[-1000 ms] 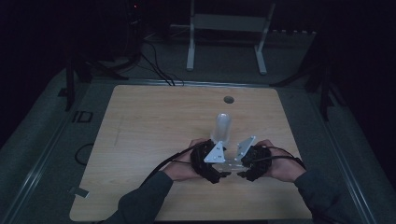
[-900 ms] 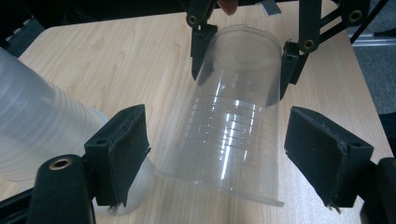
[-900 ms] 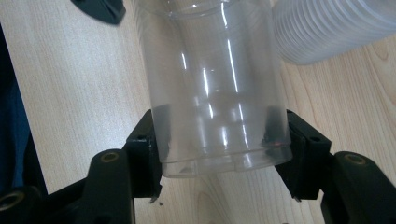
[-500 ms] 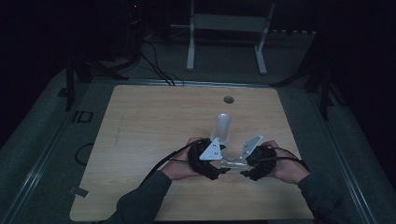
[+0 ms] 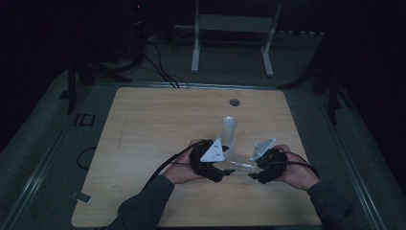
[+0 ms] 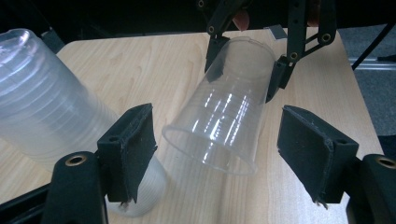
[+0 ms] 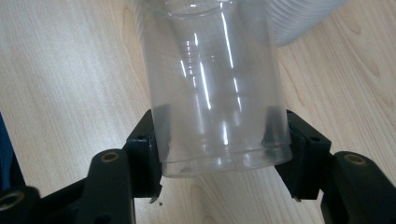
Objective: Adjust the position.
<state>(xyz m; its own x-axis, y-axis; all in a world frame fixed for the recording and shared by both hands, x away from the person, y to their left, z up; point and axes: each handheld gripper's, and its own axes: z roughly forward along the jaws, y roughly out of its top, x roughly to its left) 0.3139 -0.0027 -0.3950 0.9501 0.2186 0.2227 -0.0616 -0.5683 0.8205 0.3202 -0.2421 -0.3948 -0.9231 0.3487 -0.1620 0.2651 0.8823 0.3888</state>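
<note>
Two grippers meet low on my wooden table [image 5: 143,134] in the high view, the left gripper [image 5: 221,173] and the right gripper [image 5: 253,175] pointing at each other with a clear plastic cup [image 5: 238,165] lying level between them. Just behind them stands a stack of cups [image 5: 228,130], upright and apart from both hands. The light is dim here, so I can't make out from this angle where the pads sit on the cup.

From the left gripper view I see the cup [image 6: 224,116] tilted, its open mouth toward my camera and sitting between my two black pads. The jaws have just been closing, yet a gap remains on either side, so they stand released around the cup's rim. The right gripper [image 6: 247,70] grasps the cup's far end. The stack of cups [image 6: 51,112] leans across the left of the frame, beside my left pad.

From the right gripper view the pads are clenched on the cup [image 7: 215,88] near its base, pressing both sides, with the wood underneath and the stack of cups [image 7: 299,18] at the top edge.
</note>
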